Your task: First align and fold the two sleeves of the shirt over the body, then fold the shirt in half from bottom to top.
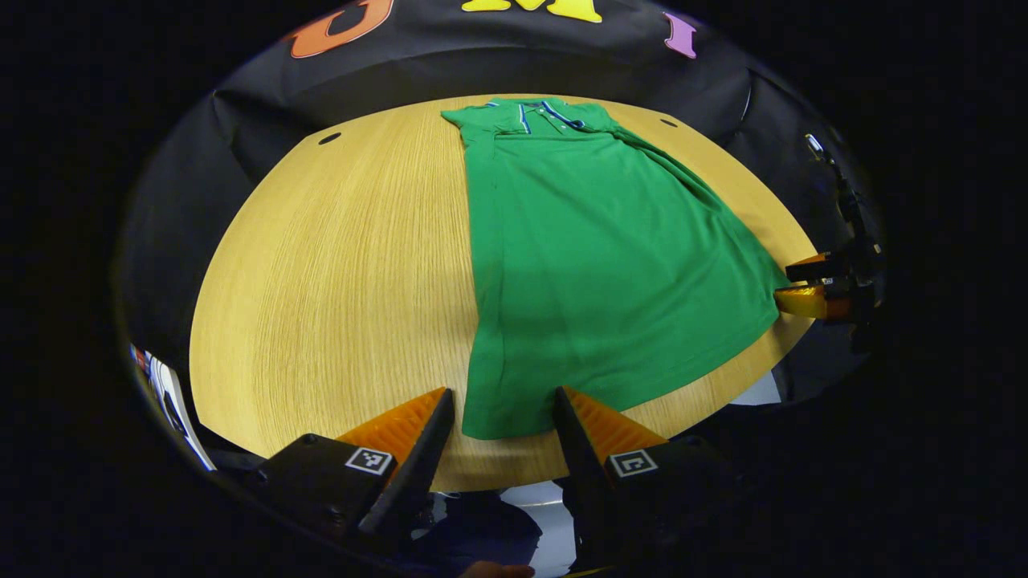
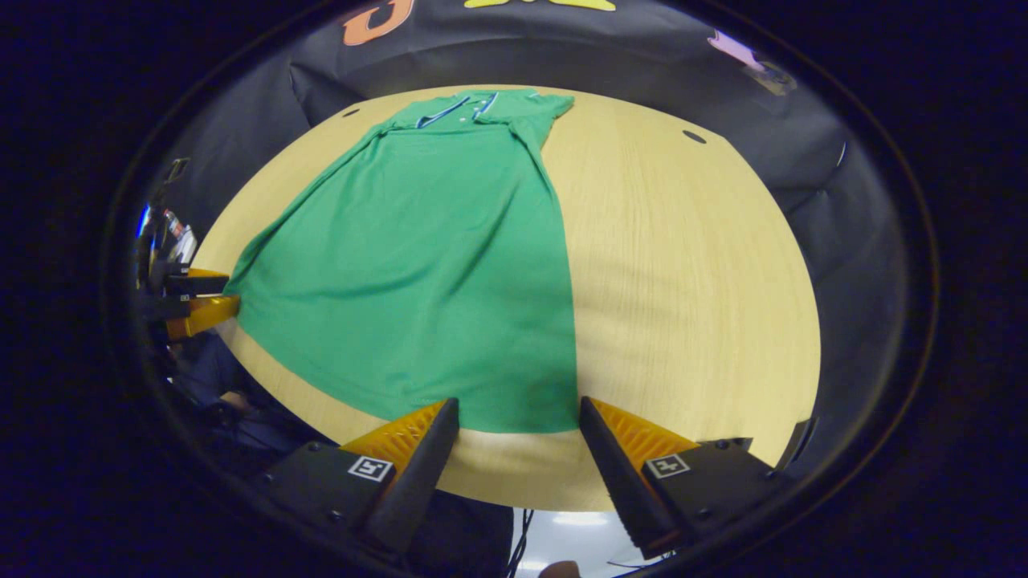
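Note:
A green polo shirt [image 1: 594,257] lies flat on the round wooden table [image 1: 337,273], collar at the far side, both sleeves folded in over the body. My left gripper [image 1: 503,397] is open, its fingers either side of the shirt's near left hem corner. In the right gripper view the same shirt [image 2: 434,265] shows, and my right gripper [image 2: 519,405] is open at the near right hem corner. Each gripper also appears far off in the other's view: the right gripper [image 1: 807,285] at the hem's far end, the left gripper [image 2: 201,301] likewise. Neither holds cloth.
The bare wooden tabletop [image 2: 691,289] stretches wide beside the shirt. Small dark holes [image 1: 329,138] sit near the table's far edge. The table's near edge runs just behind both grippers. A person's dark clothing [image 2: 233,401] is below the table edge.

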Demonstrator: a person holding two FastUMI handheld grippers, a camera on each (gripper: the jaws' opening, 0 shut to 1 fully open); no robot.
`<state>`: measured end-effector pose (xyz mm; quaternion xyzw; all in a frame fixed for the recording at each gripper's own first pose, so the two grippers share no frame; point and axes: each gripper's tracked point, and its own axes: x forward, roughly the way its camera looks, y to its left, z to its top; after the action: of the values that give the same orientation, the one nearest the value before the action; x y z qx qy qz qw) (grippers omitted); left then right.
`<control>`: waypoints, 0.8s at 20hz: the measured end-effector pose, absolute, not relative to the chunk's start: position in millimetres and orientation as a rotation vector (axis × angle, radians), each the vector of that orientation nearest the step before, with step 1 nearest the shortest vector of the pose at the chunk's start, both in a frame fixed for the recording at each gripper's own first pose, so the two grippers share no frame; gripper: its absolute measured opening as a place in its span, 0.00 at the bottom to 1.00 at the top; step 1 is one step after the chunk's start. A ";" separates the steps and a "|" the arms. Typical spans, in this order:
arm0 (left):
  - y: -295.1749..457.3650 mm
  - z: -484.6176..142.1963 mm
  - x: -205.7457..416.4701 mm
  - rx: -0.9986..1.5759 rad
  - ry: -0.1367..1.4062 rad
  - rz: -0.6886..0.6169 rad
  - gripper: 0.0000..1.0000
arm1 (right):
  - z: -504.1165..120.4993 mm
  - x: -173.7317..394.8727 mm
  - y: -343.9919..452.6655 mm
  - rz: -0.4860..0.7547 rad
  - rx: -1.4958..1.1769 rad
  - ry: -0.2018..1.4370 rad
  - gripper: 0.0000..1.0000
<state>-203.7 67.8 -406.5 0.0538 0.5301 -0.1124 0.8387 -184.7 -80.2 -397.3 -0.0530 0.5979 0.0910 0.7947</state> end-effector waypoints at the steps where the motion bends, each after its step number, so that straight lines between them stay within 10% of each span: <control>1: 68.2 -407.0 -203.9 0.109 1.127 -0.225 0.83 | -398.2 -184.4 -79.7 0.201 -0.120 1.293 0.94; 2: 65.7 -407.2 -204.7 0.105 1.149 -0.229 0.82 | -399.2 -183.7 -77.1 0.212 -0.126 1.292 0.83; 4: 62.4 -407.1 -201.5 0.095 1.147 -0.227 0.49 | -398.2 -179.3 -73.6 0.233 -0.163 1.287 0.61; 5: 60.0 -407.9 -201.9 0.087 1.144 -0.215 0.19 | -399.2 -178.5 -73.7 0.232 -0.173 1.295 0.36; 6: 59.6 -407.7 -202.0 0.095 1.146 -0.209 0.17 | -398.1 -179.1 -73.7 0.242 -0.186 1.294 0.11; 16: 29.9 -374.6 -195.0 -0.099 1.103 -0.310 0.04 | -372.9 -169.6 -77.9 0.233 0.036 1.304 0.03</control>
<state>-195.0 29.9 -374.6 -0.0468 0.5218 -0.1465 0.8391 -169.6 -77.9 -372.9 0.0167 0.6053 0.1082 0.7884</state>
